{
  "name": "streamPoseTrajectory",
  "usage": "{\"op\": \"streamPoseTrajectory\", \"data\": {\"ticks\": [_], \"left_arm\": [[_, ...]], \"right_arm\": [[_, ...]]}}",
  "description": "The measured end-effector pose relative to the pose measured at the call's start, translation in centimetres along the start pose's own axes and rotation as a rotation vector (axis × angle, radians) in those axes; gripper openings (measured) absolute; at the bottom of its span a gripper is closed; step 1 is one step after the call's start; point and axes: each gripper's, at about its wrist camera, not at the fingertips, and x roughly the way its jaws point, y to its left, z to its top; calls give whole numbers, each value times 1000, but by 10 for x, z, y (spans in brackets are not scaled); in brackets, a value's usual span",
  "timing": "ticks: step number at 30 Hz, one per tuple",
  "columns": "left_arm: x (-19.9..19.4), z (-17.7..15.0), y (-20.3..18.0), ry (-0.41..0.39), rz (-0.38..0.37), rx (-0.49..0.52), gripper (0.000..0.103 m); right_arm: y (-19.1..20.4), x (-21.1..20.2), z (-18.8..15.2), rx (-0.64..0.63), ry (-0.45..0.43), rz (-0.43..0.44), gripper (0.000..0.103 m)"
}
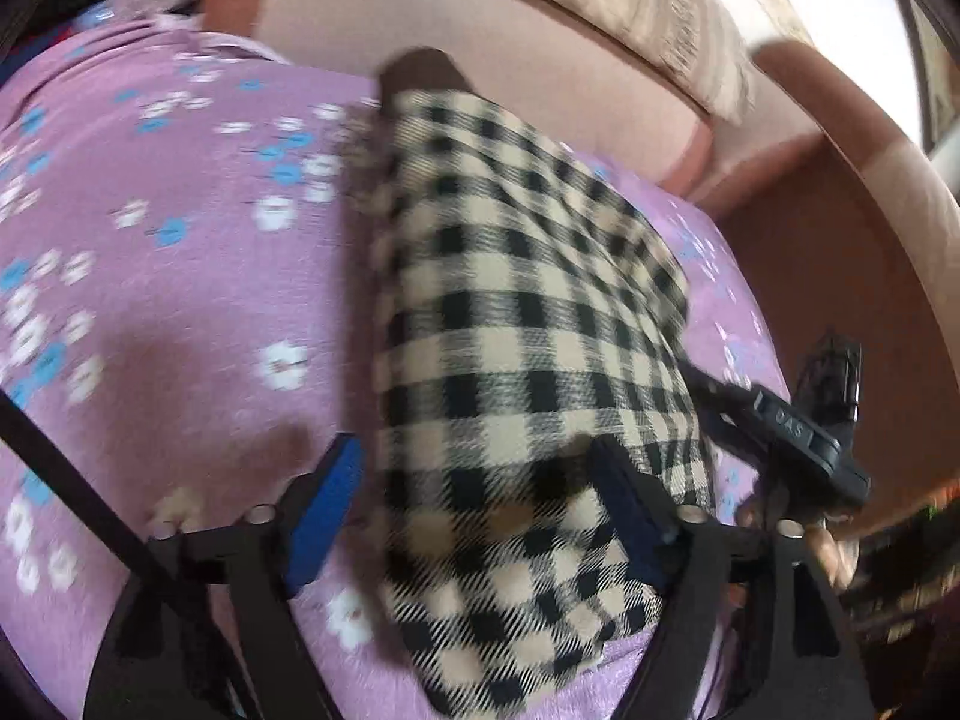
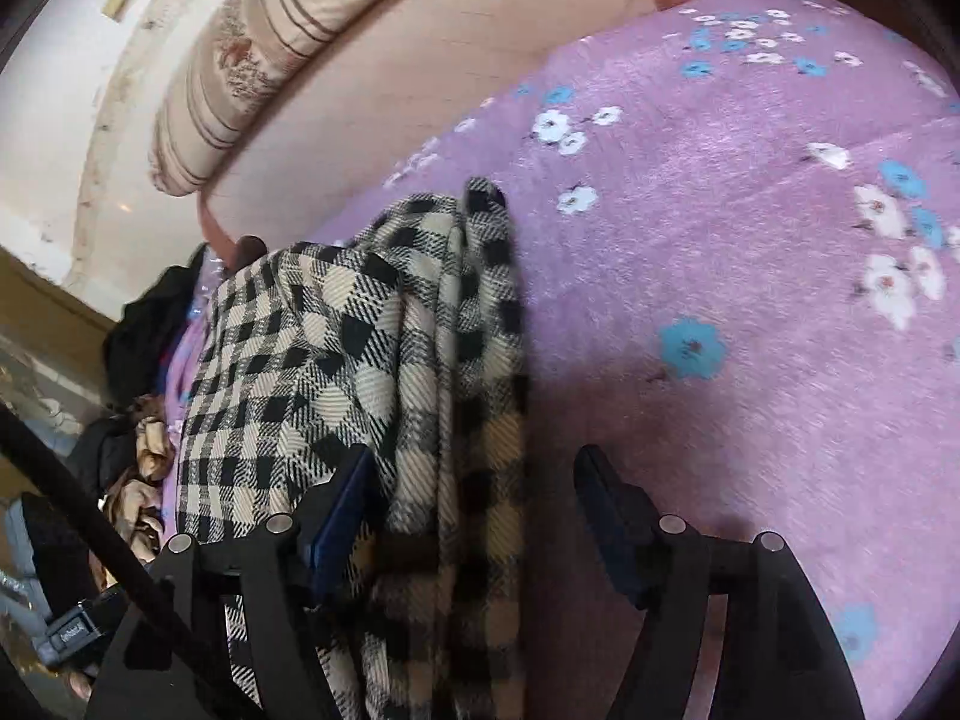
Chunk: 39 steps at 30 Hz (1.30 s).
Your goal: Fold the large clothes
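Observation:
A black-and-cream checked garment lies folded into a long strip on a purple flowered bedspread. My left gripper is open, its blue-padded fingers astride the garment's near end. In the right wrist view the same garment lies bunched in layered folds. My right gripper is open, with a fold of the cloth hanging between its fingers. The other gripper's body shows at the right of the left wrist view.
A pink headboard and a striped bolster run along the far side of the bed. Dark clothes and a brown-cream cloth lie heaped at the bed's left edge. The bedspread spreads to the right.

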Motion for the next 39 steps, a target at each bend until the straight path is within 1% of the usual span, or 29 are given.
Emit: {"op": "streamPoseTrajectory", "data": {"ticks": [1,2,3,4,5,6,7,8,10,12,13,14,15,17,18,19,20,21,23,24,25,26,27,29,30,31,34,37,39], "left_arm": [[6,-1,-2,17,-11,3,82],[13,-2,-5,44,-14,9,82],[19,-5,-11,62,16,44,78],[20,-6,-14,62,33,66,62],[16,-5,-18,54,60,82,54],[10,-2,-18,51,59,80,40],[6,1,-19,46,52,77,31],[-6,9,-20,30,36,75,29],[-24,20,-25,-11,35,88,28],[-35,26,-30,-39,49,113,30],[-35,26,-31,-39,60,116,33],[-30,24,-30,-24,87,111,35],[-25,20,-30,-7,119,108,36],[-13,1,-25,44,197,120,36],[-9,-14,-22,52,221,134,37],[-8,-21,-20,45,223,137,38],[-10,-35,-19,36,218,135,38],[-12,-44,-17,35,205,123,38],[-18,-60,-12,26,186,100,40],[-21,-66,-10,20,178,86,40],[-22,-68,-10,18,173,75,40],[-25,-71,-9,20,167,60,40],[-27,-73,-9,23,161,43,40],[-34,-79,-9,20,159,20,40],[-39,-82,-10,17,159,13,39],[-44,-84,-11,12,159,7,39],[-65,-97,-13,-15,175,11,39],[-86,-106,-12,-58,236,47,41],[-98,-109,-5,-93,279,63,41]], "right_arm": [[2,1,0,-6,-5,25,75],[3,8,-1,6,29,100,73],[6,15,-4,24,57,146,52],[8,21,-6,49,79,182,46],[10,23,-8,52,77,185,44],[14,23,-8,49,77,194,37],[18,22,-6,52,76,210,33],[23,19,-3,50,69,240,32],[37,6,3,21,37,286,32],[44,-3,7,-6,9,294,31],[44,-3,6,-11,6,279,32],[42,0,5,-12,8,234,33],[38,4,4,-11,14,169,38],[26,9,1,9,27,65,39],[16,7,1,46,24,59,40],[10,0,2,80,3,65,40],[8,-6,4,87,-15,62,40],[13,-20,6,67,-62,42,40],[27,-37,7,29,-108,70,40],[37,-43,6,13,-108,132,40],[48,-45,2,-4,-89,211,40],[59,-40,-1,-20,-68,258,40],[73,-35,-8,-47,-22,327,40],[93,-17,-25,-79,80,427,40],[101,-6,-35,-91,130,451,40],[108,4,-45,-99,165,448,40],[115,30,-66,-90,251,467,40],[118,49,-95,-105,356,491,40],[118,57,-107,-102,395,493,40]]}}
